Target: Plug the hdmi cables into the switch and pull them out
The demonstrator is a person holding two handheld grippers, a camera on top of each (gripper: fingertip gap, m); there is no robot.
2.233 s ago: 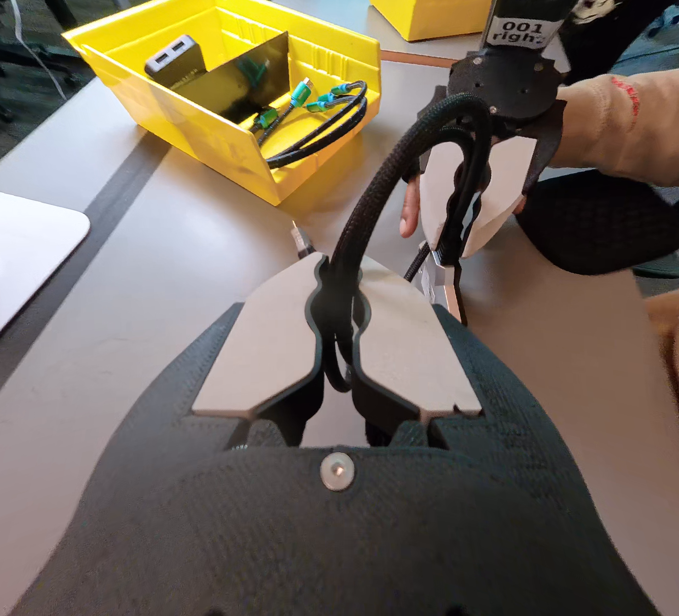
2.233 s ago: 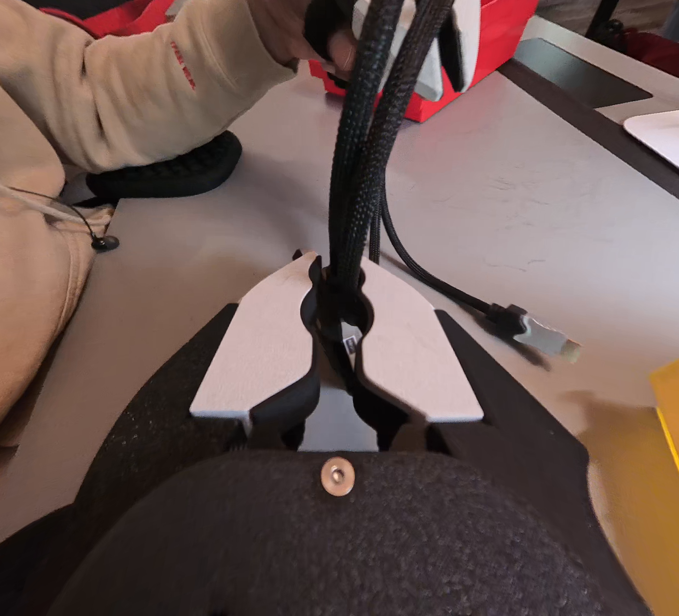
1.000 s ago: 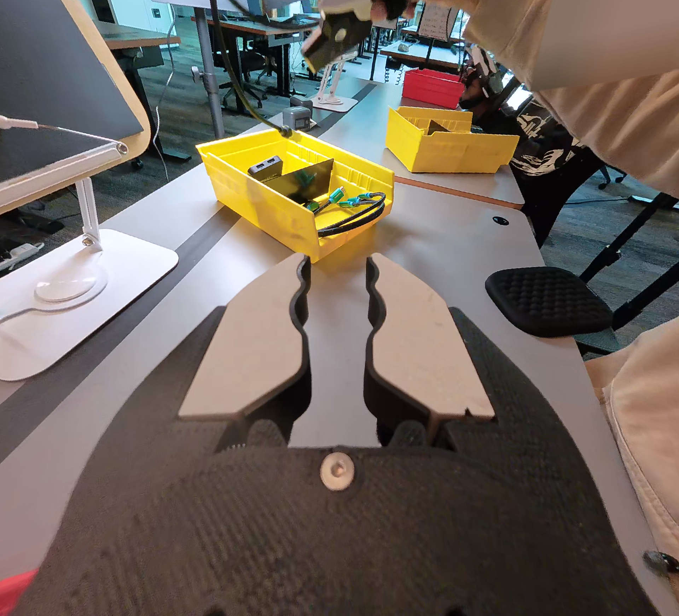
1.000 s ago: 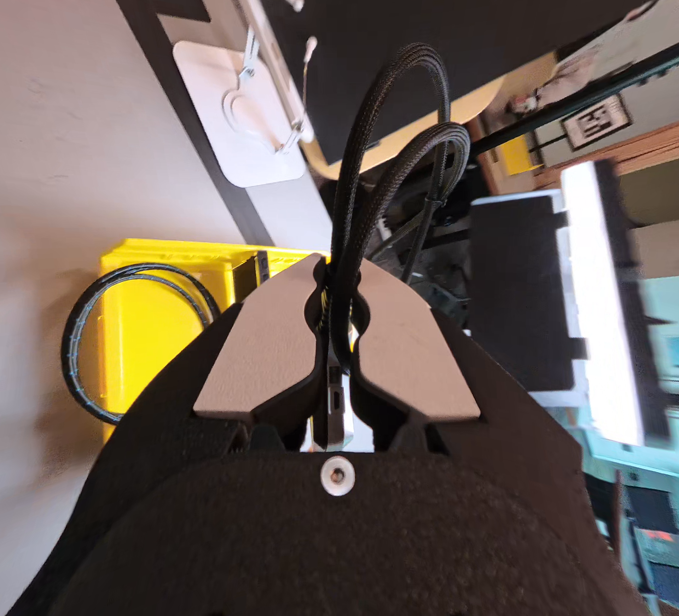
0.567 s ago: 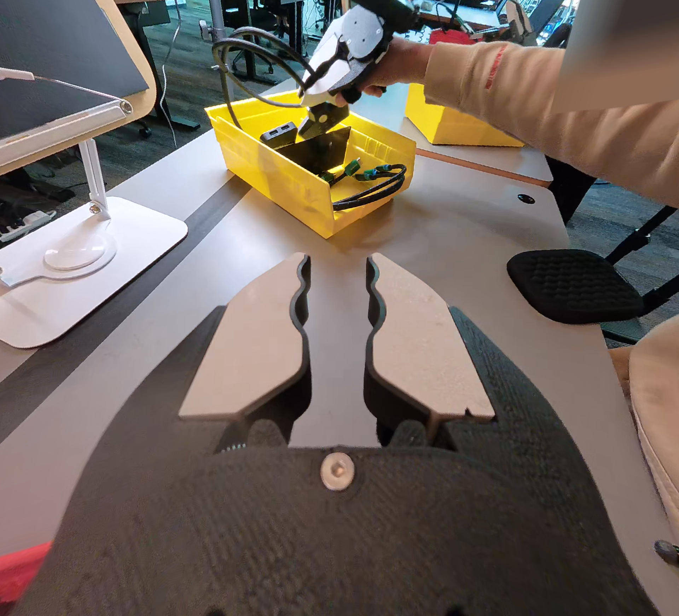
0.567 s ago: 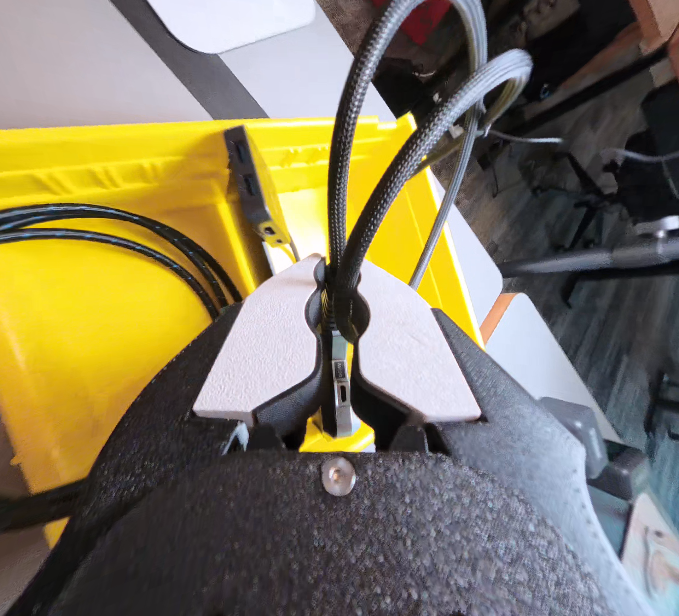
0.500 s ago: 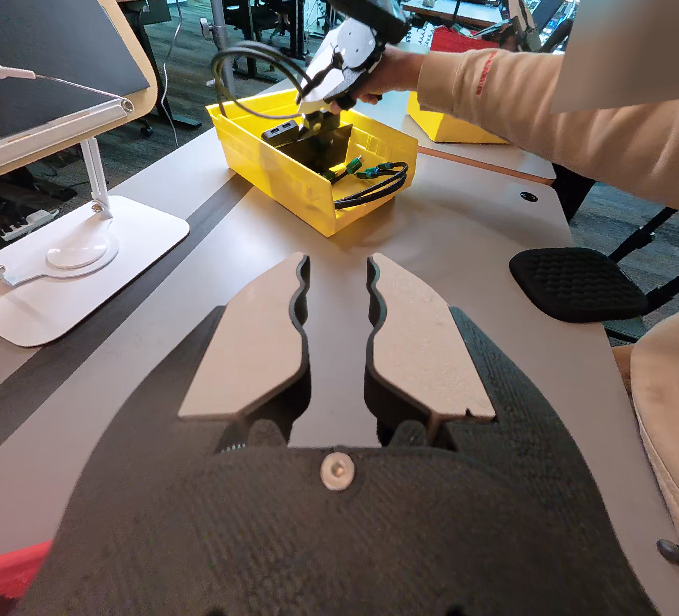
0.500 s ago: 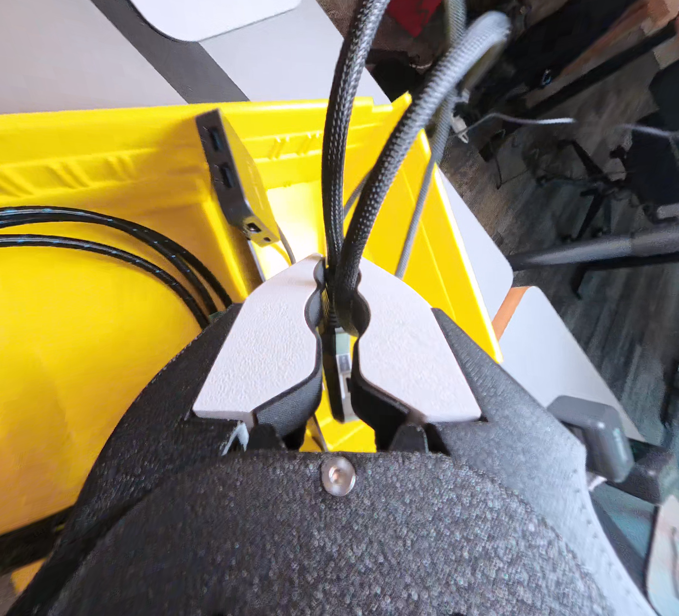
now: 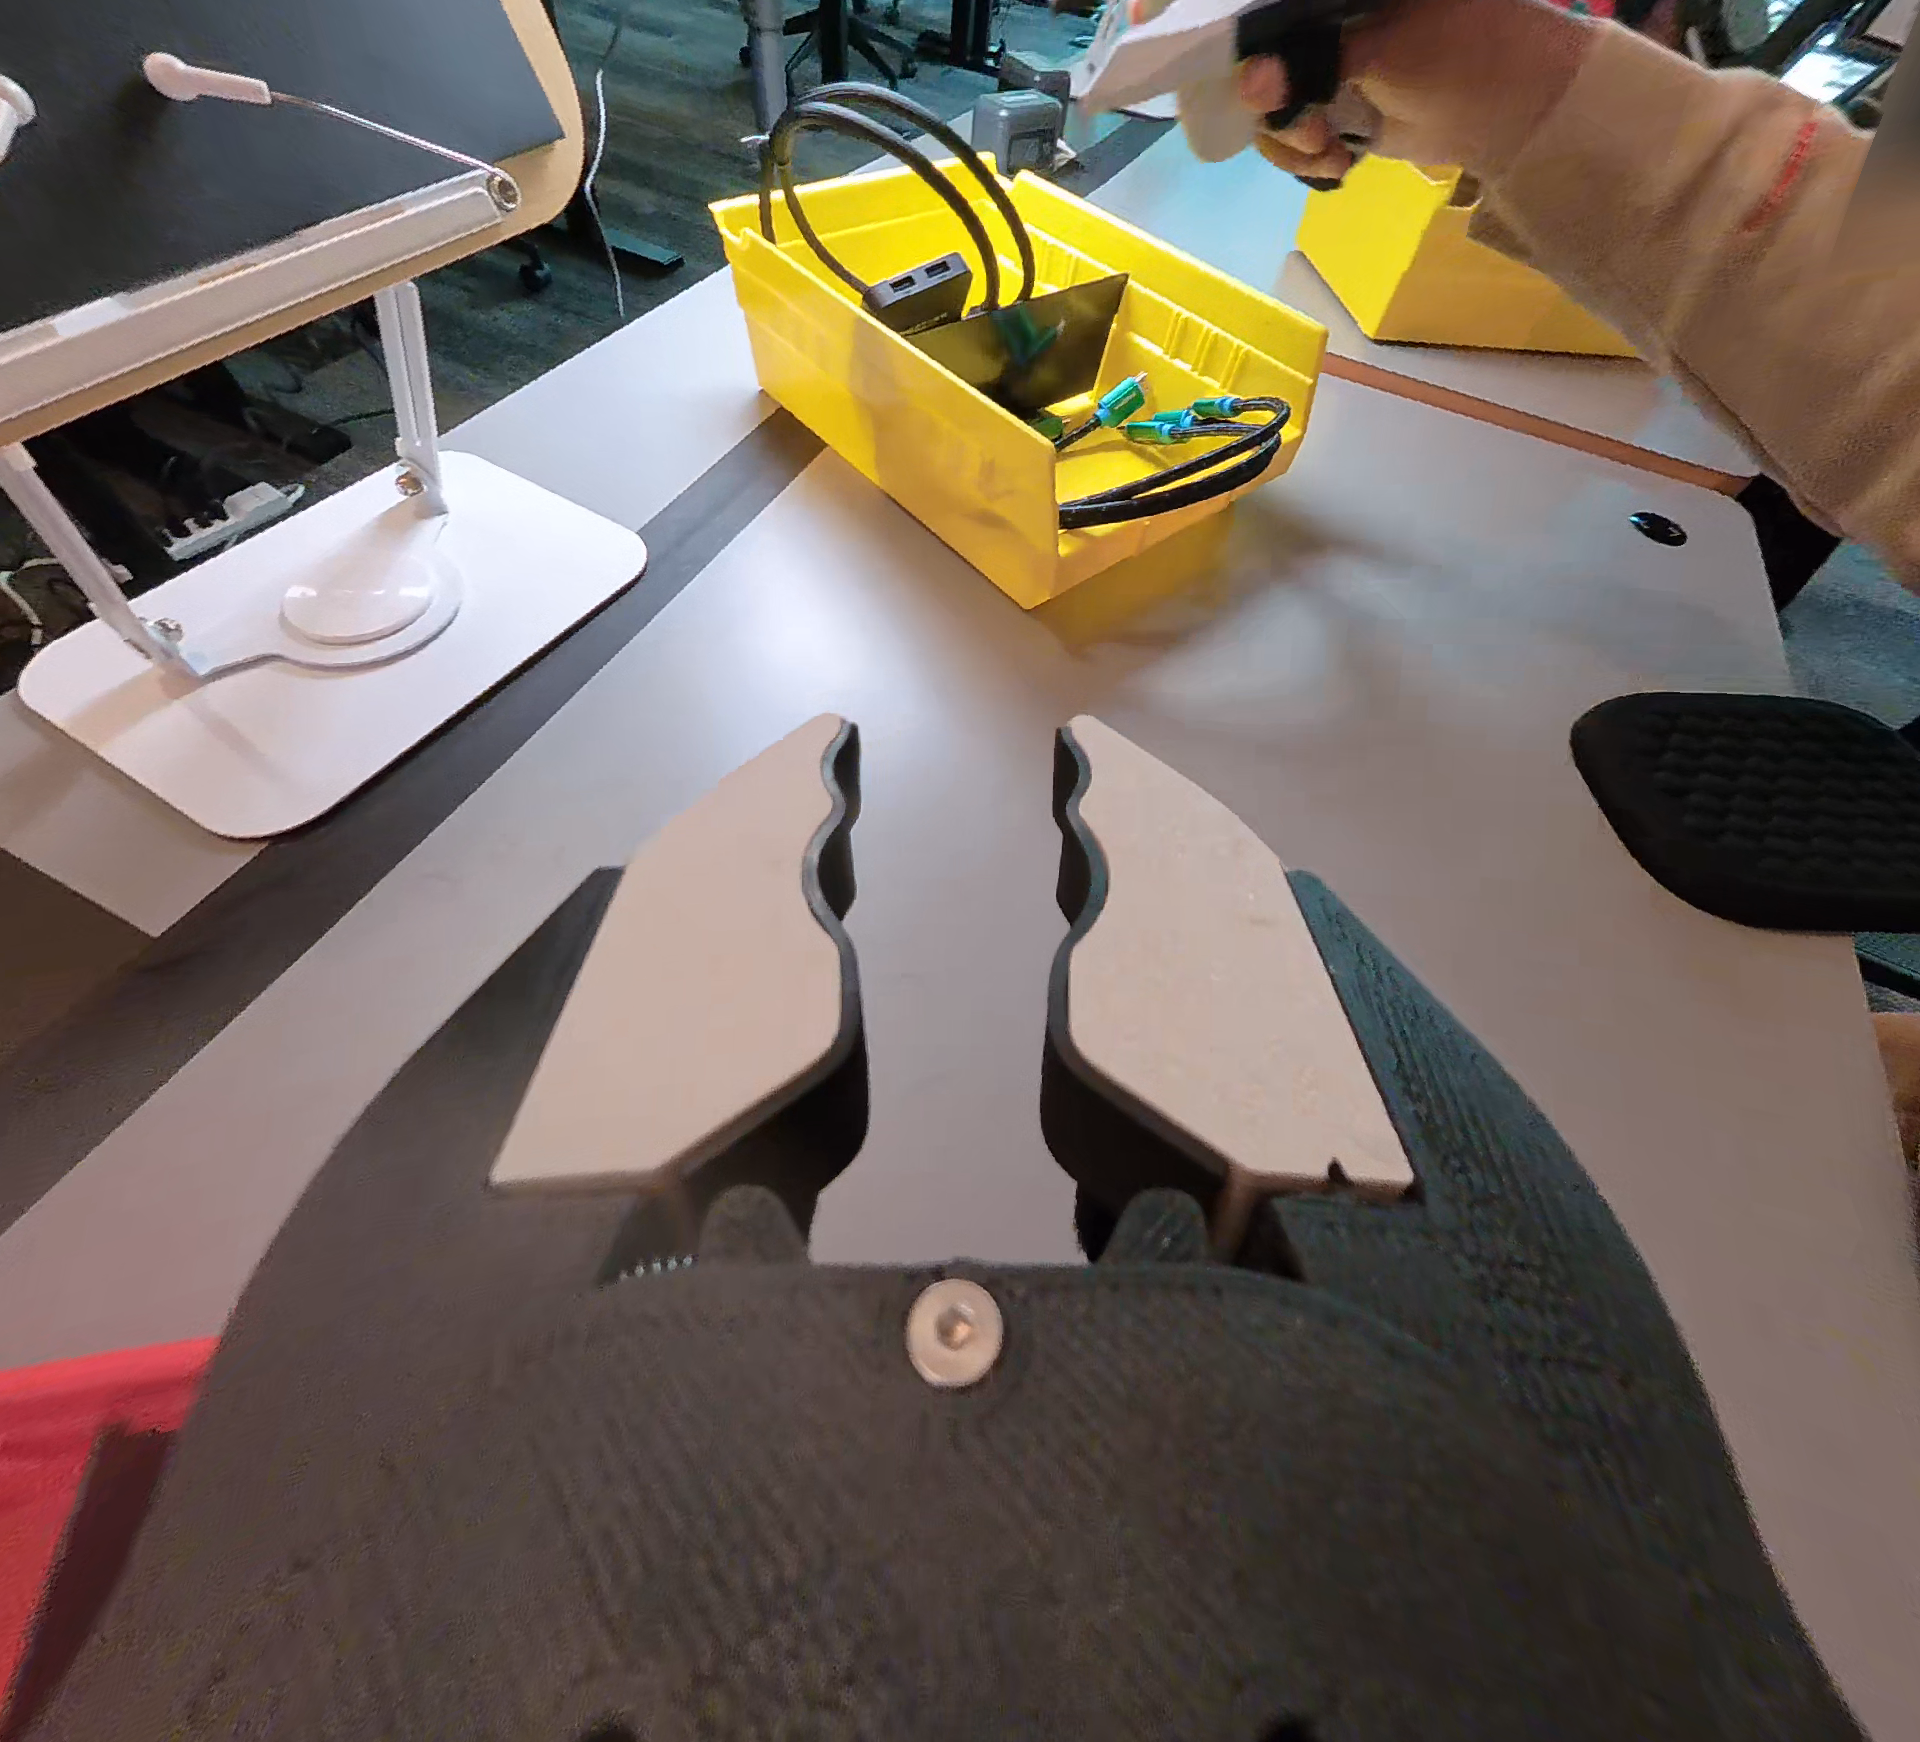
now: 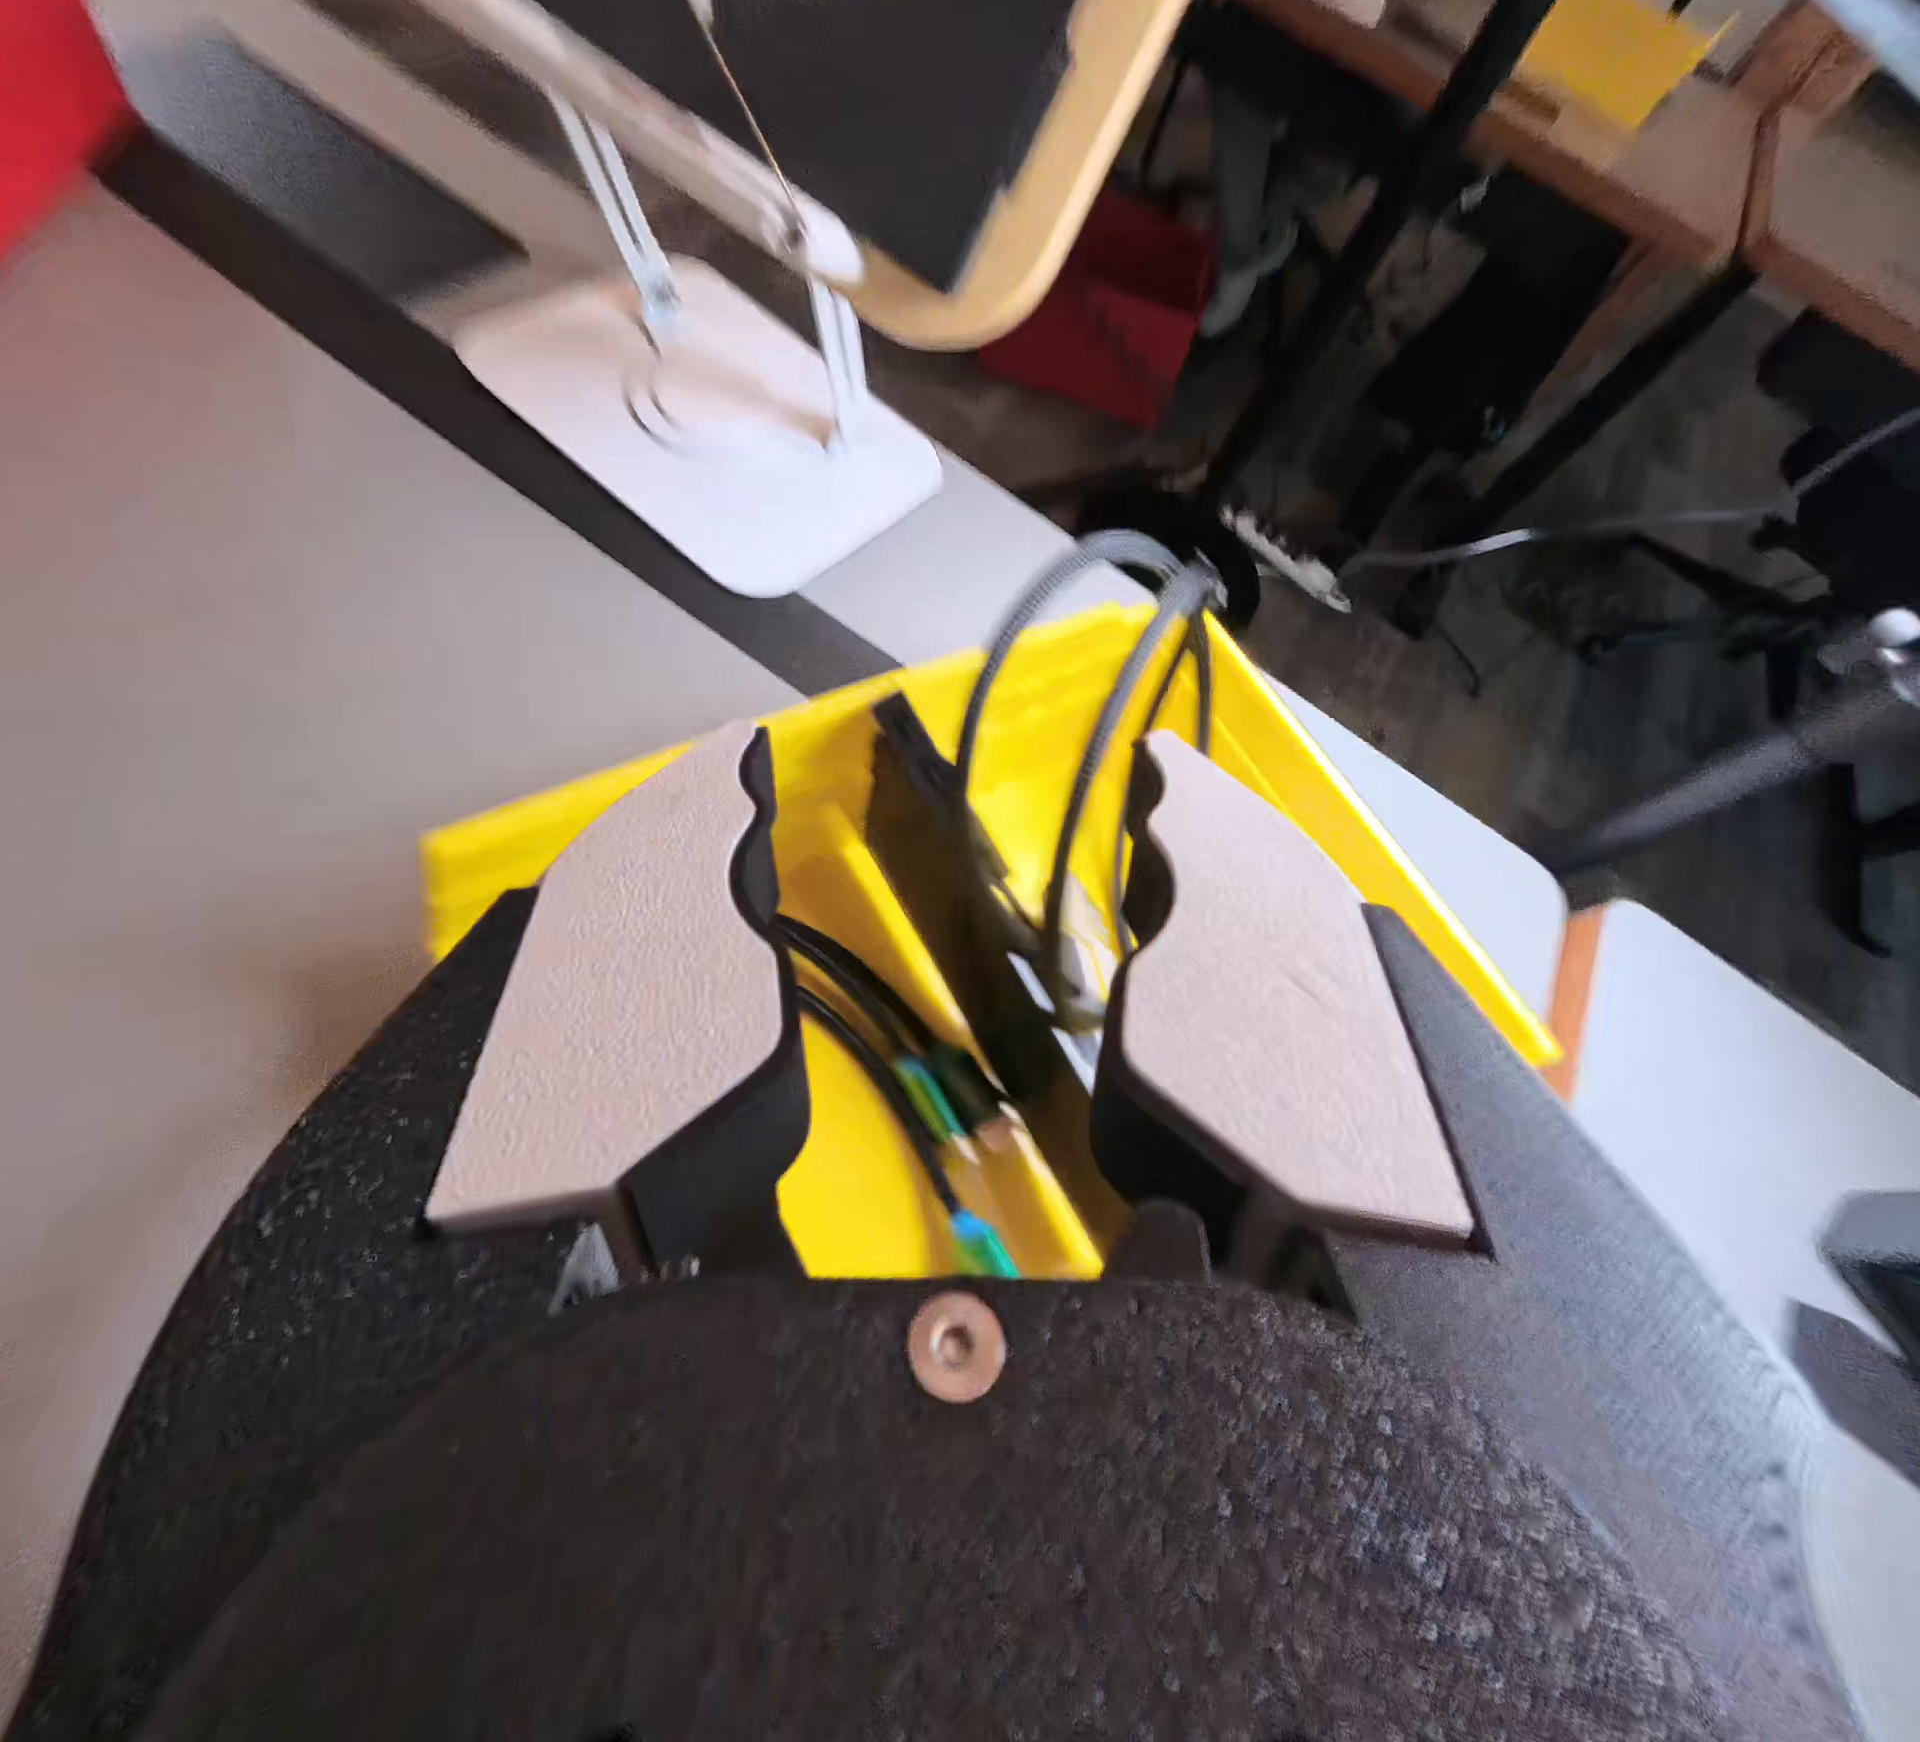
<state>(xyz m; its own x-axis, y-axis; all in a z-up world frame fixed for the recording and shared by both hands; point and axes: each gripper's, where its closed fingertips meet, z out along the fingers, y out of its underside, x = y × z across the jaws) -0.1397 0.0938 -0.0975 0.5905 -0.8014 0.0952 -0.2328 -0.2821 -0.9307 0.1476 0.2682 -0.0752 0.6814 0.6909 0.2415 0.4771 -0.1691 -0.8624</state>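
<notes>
1. Spanning the view, the grey desk (image 9: 1351, 653) carries the yellow bin (image 9: 935, 435) well ahead of the left gripper (image 9: 956, 757), whose fingers are spread apart and empty.
2. The right gripper (image 10: 951, 767) hovers just above the bin, fingers parted and gripping nothing; it is much the nearer.
3. The braided hdmi cable (image 9: 894, 154) loops upright from the rear compartment, beside the switch (image 9: 920, 279).
4. Half a second ago the right gripper clamped that cable; now it lies released.
</notes>
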